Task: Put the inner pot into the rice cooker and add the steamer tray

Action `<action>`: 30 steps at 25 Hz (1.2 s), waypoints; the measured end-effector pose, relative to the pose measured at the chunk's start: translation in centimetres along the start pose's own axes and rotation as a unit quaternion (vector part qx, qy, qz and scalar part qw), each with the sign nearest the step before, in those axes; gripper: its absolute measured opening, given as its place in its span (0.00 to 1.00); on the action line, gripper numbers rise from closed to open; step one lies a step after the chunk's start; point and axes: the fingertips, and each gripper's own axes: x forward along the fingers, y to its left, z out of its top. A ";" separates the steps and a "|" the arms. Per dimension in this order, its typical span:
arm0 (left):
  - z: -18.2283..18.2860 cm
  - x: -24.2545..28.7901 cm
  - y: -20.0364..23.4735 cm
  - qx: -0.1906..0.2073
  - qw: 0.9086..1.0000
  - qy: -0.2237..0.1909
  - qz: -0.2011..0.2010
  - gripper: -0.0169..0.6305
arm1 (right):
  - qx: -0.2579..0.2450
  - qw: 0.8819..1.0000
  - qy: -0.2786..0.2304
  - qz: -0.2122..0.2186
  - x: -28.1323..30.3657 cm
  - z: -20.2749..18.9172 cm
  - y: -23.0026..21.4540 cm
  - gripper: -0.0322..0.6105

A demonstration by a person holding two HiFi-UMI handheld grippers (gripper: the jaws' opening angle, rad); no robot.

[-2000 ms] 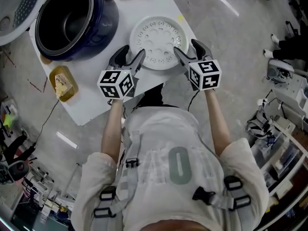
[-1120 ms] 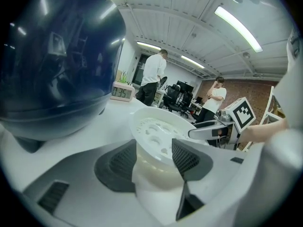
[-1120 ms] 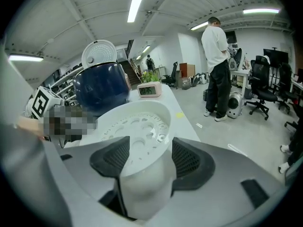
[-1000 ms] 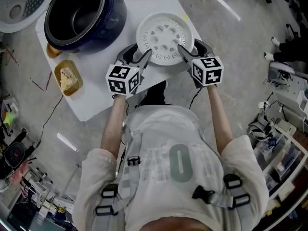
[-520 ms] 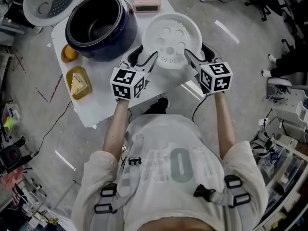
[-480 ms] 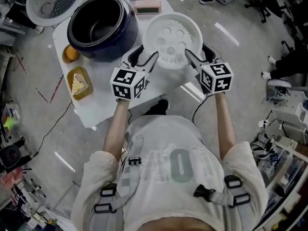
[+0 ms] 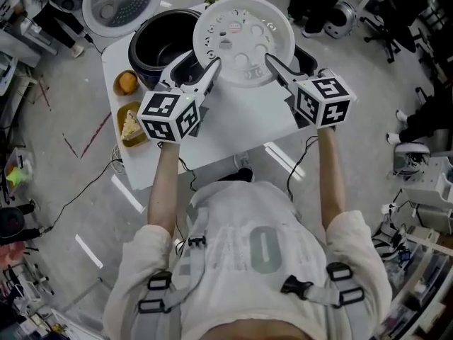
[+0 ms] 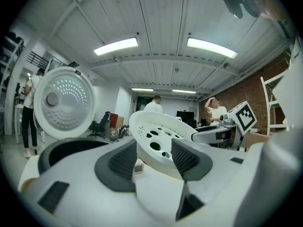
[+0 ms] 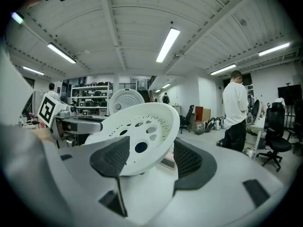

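The steamer tray (image 7: 243, 40) has risen off the worktop (image 7: 233, 126) with both grippers and now hangs beside the rice cooker (image 7: 164, 42).

The left gripper (image 7: 195, 73) and right gripper (image 7: 289, 61) each clamp the tray's rim on opposite sides, jaws partly closed with one pad inside the rim and one outside. In the head view the tray overlaps the right edge of the rice cooker's open mouth. The rice cooker's perforated lid (image 7: 119, 4) stands open behind it. An orange (image 7: 127, 83) lies just in front of the rice cooker on its left. In the left gripper view the tray (image 8: 156, 136) sits tilted between the jaws.
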 end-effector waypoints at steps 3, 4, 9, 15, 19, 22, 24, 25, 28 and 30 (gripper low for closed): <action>2.7 -0.9 1.5 0.025 0.999 -0.012 0.040 0.39 | -0.016 0.999 -0.020 0.025 1.6 2.7 0.8 0.49; 3.5 -1.4 2.3 0.033 0.998 -0.015 0.053 0.39 | -0.020 0.999 -0.023 0.034 2.5 3.5 1.4 0.50; 5.7 -4.0 7.5 0.048 0.994 -0.010 0.100 0.39 | -0.023 0.997 -0.009 0.070 7.9 5.7 5.1 0.50; 5.6 -5.8 14.1 0.039 0.986 0.018 0.162 0.39 | -0.035 0.993 0.031 0.108 15.0 6.1 8.7 0.50; 3.3 -5.9 17.3 0.018 0.981 0.050 0.188 0.39 | -0.032 0.989 0.066 0.128 18.6 4.6 9.8 0.50; 1.8 -5.8 19.1 0.000 0.977 0.066 0.205 0.39 | -0.044 0.986 0.084 0.136 20.7 3.8 10.3 0.50; 0.8 -5.7 20.1 -0.007 0.974 0.078 0.215 0.39 | -0.048 0.984 0.096 0.141 21.8 3.0 10.5 0.50; 0.2 -5.6 20.4 -0.011 0.972 0.082 0.218 0.39 | -0.049 0.983 0.102 0.144 22.2 2.5 10.6 0.50; -1.1 -5.5 21.0 -0.022 0.970 0.094 0.225 0.39 | -0.054 0.980 0.114 0.152 23.1 1.5 10.7 0.50; -1.6 -5.3 21.3 -0.023 0.968 0.104 0.228 0.39 | -0.069 0.980 0.117 0.148 23.6 1.3 10.5 0.51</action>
